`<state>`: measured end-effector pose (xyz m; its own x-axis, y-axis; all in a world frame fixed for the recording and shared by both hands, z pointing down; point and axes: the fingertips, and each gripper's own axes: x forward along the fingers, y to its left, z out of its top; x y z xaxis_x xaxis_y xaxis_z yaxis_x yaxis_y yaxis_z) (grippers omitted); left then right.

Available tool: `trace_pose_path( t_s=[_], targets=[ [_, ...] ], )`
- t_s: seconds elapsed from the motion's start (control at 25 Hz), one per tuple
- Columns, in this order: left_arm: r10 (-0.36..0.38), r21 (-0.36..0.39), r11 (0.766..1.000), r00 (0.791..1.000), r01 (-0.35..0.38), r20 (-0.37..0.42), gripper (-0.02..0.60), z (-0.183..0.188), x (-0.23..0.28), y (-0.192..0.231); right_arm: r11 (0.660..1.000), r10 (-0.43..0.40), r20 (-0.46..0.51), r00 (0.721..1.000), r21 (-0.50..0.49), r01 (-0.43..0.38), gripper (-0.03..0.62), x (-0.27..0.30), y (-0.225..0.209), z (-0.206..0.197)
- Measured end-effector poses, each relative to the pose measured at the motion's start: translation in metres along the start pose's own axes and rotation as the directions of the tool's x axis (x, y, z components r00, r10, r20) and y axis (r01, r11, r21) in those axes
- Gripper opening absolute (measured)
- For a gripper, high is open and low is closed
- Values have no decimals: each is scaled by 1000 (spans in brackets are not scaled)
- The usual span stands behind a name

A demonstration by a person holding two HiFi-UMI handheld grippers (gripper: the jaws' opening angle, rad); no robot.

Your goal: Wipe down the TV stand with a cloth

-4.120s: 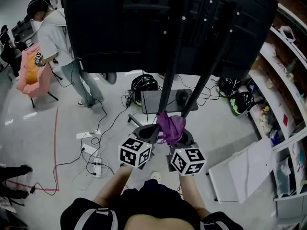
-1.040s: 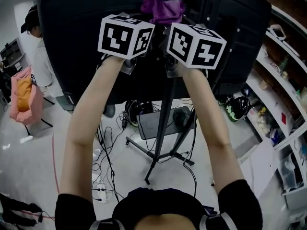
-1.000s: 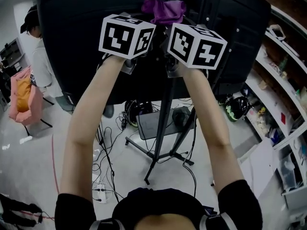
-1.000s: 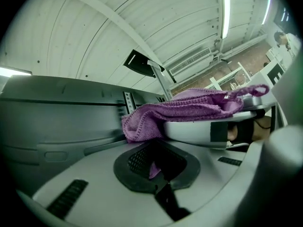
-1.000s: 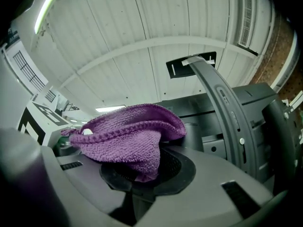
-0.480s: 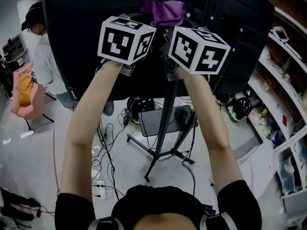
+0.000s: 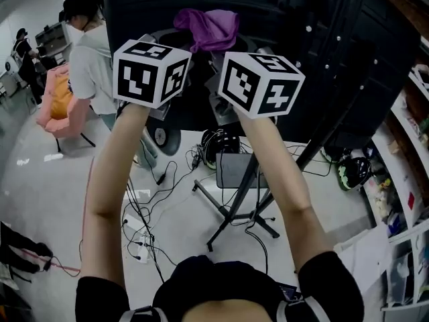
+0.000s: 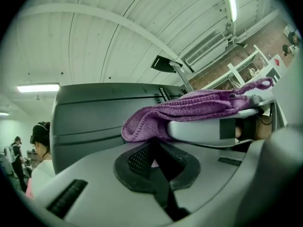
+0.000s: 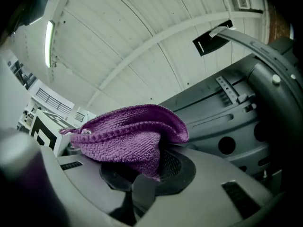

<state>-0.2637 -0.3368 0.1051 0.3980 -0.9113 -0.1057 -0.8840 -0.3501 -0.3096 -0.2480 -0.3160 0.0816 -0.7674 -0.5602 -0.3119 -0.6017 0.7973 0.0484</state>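
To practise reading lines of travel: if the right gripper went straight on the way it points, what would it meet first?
Probably the dark moulded back panel of the television, just ahead; the purple knitted cloth held by the right gripper would touch first, though depth is unclear.

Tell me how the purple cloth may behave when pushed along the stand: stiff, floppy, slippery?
Probably floppy: the purple cloth sags in folds over the right gripper, whose jaws pinch one fold. Likely light, since a small pinch holds it up. Its looped weave looks grippy rather than slippery.
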Motion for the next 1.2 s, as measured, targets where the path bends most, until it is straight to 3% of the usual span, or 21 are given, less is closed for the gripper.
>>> trace_pose_path(
  t_s=[0.24, 0.68, 1.2],
  targets=[
    [37, 5, 999, 998, -37, -49, 6, -17, 2, 14, 999, 21, -22, 1000, 37, -21, 64, 15, -1, -17],
    [-36, -12, 999, 999, 36, -22, 6, -15, 45, -10, 995, -92, -52, 994, 27, 93, 64, 0, -54, -23],
    [-123, 19, 992, 992, 123, 8, 6, 1, 70, -50, 980, -197, -44, 979, -27, 196, 64, -33, -87, -11]
  ],
)
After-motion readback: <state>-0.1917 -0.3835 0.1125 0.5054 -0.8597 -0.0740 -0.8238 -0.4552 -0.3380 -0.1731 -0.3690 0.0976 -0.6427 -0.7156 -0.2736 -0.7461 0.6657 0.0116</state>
